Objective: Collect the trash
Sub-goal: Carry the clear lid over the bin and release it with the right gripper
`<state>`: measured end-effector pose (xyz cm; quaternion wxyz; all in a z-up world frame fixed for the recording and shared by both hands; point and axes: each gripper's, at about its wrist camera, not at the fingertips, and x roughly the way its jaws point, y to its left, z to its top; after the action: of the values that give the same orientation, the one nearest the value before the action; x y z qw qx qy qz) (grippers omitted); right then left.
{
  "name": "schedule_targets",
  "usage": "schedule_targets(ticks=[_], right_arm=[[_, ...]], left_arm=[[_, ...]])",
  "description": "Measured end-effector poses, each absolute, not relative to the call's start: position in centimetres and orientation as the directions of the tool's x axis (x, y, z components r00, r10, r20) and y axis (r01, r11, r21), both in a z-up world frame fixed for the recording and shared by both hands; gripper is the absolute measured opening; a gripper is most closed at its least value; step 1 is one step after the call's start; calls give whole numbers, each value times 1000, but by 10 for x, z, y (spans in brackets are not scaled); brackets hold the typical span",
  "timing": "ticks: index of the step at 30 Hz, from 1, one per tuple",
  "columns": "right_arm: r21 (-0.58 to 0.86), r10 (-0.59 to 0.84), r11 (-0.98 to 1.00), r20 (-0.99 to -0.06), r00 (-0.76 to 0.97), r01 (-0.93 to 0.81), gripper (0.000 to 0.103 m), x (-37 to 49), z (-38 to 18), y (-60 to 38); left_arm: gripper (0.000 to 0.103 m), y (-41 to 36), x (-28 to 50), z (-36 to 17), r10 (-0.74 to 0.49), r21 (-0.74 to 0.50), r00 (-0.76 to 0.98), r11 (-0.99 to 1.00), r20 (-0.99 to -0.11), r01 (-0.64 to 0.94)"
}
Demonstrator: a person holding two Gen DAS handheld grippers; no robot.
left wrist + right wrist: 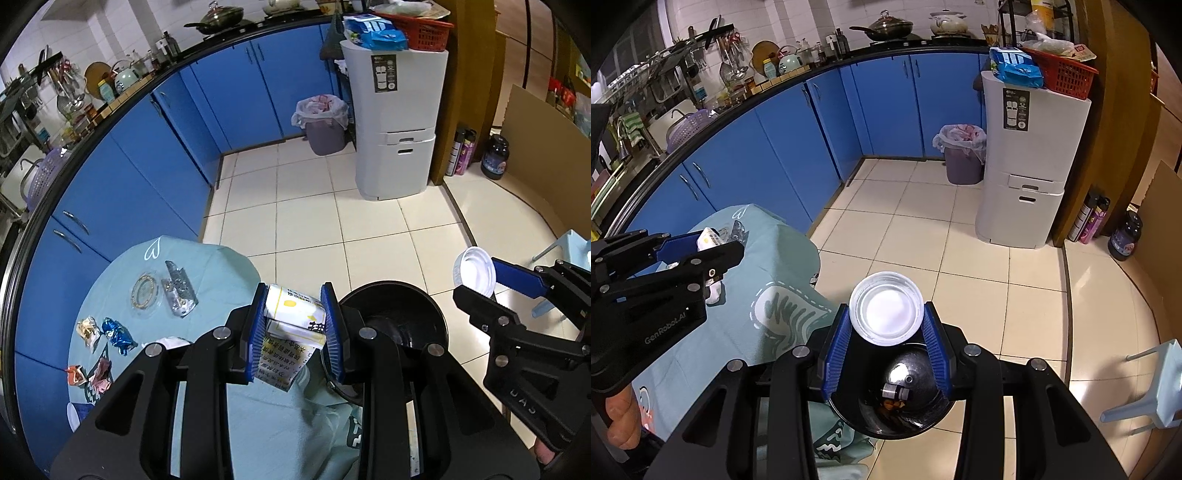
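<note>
In the left wrist view, the left gripper (295,325) is seen clamped on a crumpled printed paper carton (293,319), held in the air over the near right edge of the cloth-covered table (207,266), just beside the rim of a black bin (399,325). The carton is judged light and soft (already crushed), so a firm squeeze across its flat sides should hold it. Candy wrappers (99,343) and a clear plastic tray (146,293) are left lying towards the table's left edge; these are thin, crinkly and best pinched at a raised fold. In the right wrist view, the right gripper (886,317) is seen closed on a white plastic cup (885,313), gripped across its rim directly above the bin. The cup is judged light, fairly stiff yet slippery, so it could twist out if the grip is eased.
</note>
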<state>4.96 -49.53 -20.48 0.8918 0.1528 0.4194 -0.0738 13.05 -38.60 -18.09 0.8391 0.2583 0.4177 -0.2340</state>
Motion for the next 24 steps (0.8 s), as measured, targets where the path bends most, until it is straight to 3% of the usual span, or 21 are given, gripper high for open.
schedule_targets(ticks=[22,23,24], right_arm=[[221,24,937,-812,583,270,40,56,-241,-496],[218,17,937,-810,587,273,46,55,-240,-496],[213,10,937,-808,590,276,61,54,-239,-497]], left_arm=[[30,-395,133,-186,-189,220,523,752,-831,621],[30,-395,133,-186,-190,218,523,753,-831,620],[30,-394,133,-186,-191,217,522,753,-831,621]])
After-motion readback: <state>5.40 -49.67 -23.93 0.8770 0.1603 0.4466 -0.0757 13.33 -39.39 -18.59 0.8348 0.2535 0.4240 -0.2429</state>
